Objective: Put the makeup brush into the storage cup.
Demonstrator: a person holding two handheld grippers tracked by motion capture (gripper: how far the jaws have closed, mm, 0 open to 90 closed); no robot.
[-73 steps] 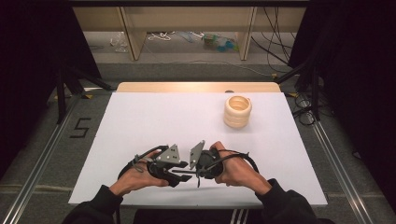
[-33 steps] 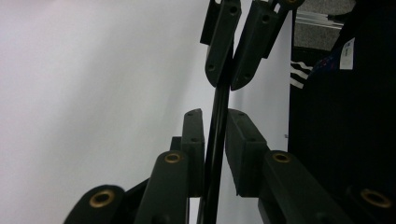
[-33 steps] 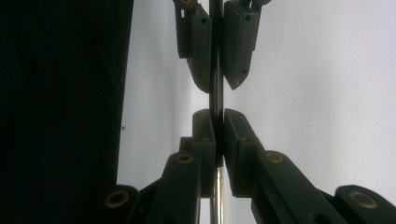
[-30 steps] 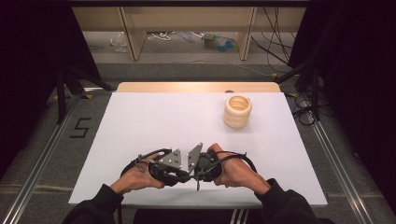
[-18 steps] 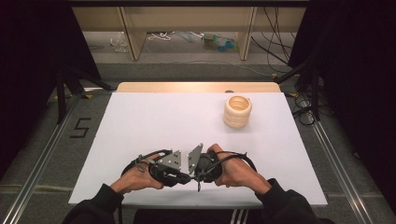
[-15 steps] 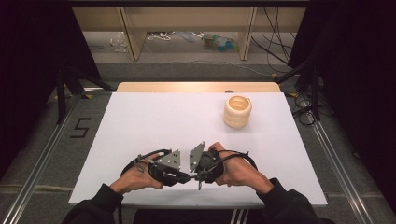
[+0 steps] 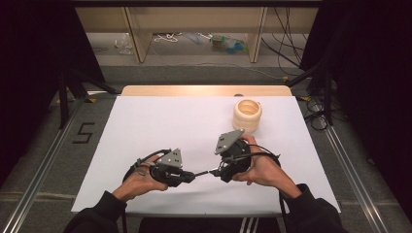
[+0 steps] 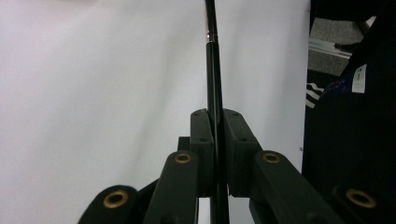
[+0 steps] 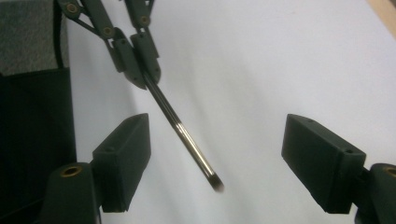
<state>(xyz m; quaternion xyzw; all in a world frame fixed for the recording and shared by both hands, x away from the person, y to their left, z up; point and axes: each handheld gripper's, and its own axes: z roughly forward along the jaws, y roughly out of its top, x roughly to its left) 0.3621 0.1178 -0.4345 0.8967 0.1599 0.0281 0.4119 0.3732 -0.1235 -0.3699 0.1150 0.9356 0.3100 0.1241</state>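
Between the left gripper's (image 8: 218,140) pads, a slim glossy black rod (image 8: 212,84) sits clamped.

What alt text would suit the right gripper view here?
A thin black rod with a metal tip slants between the open jaws of the right hand-held gripper, touching neither pad. The left hand-held gripper, top left, is clamped on the rod's far end, above a white table.
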